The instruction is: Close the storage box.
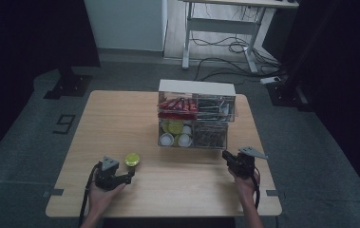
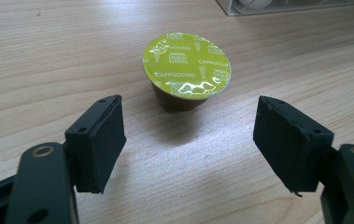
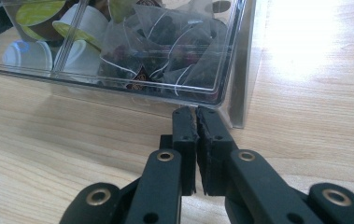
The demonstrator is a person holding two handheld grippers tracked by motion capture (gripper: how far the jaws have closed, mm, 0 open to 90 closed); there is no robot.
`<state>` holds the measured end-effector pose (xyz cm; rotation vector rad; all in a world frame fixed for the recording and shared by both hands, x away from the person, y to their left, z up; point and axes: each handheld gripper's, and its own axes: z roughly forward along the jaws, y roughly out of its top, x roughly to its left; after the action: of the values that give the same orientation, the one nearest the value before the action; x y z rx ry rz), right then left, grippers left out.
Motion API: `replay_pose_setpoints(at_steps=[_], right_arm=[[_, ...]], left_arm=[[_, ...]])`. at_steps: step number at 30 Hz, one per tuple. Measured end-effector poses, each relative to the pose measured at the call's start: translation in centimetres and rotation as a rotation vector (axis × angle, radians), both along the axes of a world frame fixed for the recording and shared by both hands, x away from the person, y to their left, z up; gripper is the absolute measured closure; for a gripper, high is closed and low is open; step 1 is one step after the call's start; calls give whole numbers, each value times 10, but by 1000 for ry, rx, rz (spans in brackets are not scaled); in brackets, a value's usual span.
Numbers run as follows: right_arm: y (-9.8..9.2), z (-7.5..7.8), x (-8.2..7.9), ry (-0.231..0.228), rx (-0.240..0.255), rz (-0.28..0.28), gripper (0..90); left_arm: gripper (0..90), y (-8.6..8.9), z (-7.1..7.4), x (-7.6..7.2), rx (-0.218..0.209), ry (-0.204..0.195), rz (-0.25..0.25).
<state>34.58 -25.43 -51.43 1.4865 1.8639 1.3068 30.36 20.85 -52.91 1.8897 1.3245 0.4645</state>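
**Coffee capsule between open jaws, organiser beyond**

A pale wooden table carries a clear acrylic two-tier drawer organiser with a white top, standing toward its far side. The upper tier holds red sachets; the lower tier holds capsules on the left and dark tea bags on the right.

The left gripper lies low near the table's front edge, jaws spread wide and holding nothing. Just ahead of the gap between them stands the small brown plastic coffee capsule with a lime-green foil lid, upright on the bare wood, touching neither pad and well apart from the organiser. The right gripper rests at the organiser's front right corner, its jaws all but together with nothing between them.

Handling, as a judgement: the capsule is light and its tapered cup wall fairly stiff, though smooth enough to slip upward out of a squeeze. The foil lid is thin and likely to dent or puncture. Hold is best taken across the cup wall just under the rim, with moderate pressure.

The high view gives the layout of grippers, capsule and organiser. The left gripper view alone makes the lid's printed "cappuccino" lettering legible. The right gripper view resolves the strings of the tea bags and the white capsules behind the drawer front.
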Motion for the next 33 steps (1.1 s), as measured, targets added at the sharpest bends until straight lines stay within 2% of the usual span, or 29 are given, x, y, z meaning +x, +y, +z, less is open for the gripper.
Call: replay_pose_setpoints(at_steps=[5,8,9,10,11,12,13,16,19,24,27,31,32,33], right_arm=[[1,0,-2,-4,-6,9,802],[0,0,-4,-6,4,29,707],[0,-1,-6,-6,6,49,643],[0,-1,-6,-6,6,49,643],[0,-3,-9,-13,-10,56,580],[0,-3,-9,-13,-10,56,580],[-1,-5,-12,-22,-25,54,535],[-3,-5,-16,-33,-28,44,501],[-10,-6,-26,-53,-7,28,461],[-15,-7,-35,-66,2,31,440],[-16,-10,-45,-72,-20,42,433],[-21,-14,-53,-68,-24,31,434],[-22,-16,-56,-63,-22,24,435],[-24,-21,-63,-50,-42,21,436]], left_arm=[[253,0,0,0,-1,-1,-2],[253,0,1,-1,-2,-4,-2],[252,0,2,-1,-5,-8,-2],[252,0,2,-1,-5,-8,-2],[252,0,3,-2,-6,-12,-4],[252,0,3,-2,-6,-12,-4],[252,0,3,-2,-6,-12,-6],[252,2,5,-3,-12,-12,-6],[251,3,7,-4,-38,-11,-13],[251,2,7,-5,-28,-16,-14],[251,3,7,-5,-24,-16,-13],[251,4,6,-8,-20,-21,-9],[251,5,6,-9,-21,-18,-8],[251,6,4,-10,-20,-9,-8]])
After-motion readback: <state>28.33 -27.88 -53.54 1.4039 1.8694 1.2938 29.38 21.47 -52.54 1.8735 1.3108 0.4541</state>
